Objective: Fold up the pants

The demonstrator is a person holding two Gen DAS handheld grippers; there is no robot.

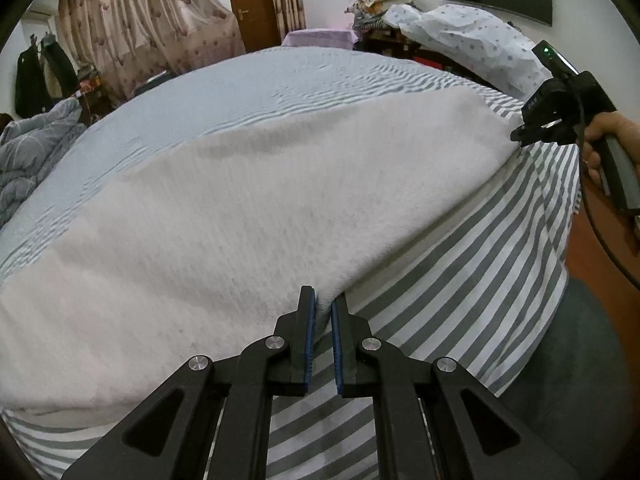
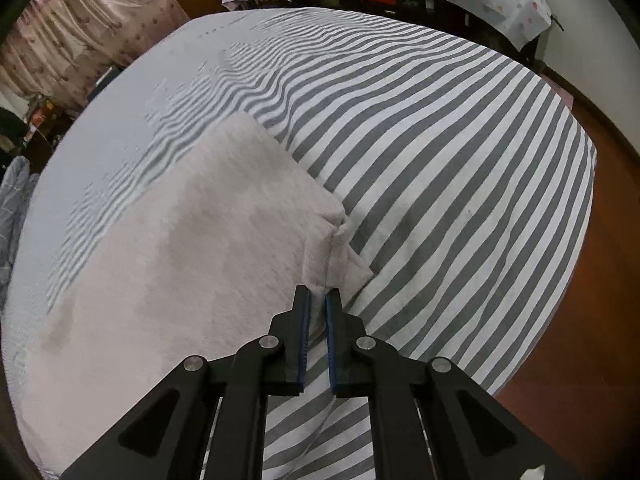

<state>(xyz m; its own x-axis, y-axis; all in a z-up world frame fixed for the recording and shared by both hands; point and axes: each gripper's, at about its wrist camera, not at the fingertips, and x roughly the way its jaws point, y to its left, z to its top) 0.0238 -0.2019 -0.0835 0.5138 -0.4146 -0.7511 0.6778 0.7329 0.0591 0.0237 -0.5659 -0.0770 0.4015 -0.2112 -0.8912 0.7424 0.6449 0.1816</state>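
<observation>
The pants (image 1: 248, 208) were spread on the striped bed (image 1: 460, 264), each near corner pinched in a hand-held gripper, left (image 1: 323, 304) and right (image 2: 317, 300). Both edges should be carried over evenly and kept taut, so the fold is laid flat.

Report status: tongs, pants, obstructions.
Left tongs shut on pants edge. Right tongs shut on pants corner. Pants flat on striped sheet. Nothing obstructing.
</observation>
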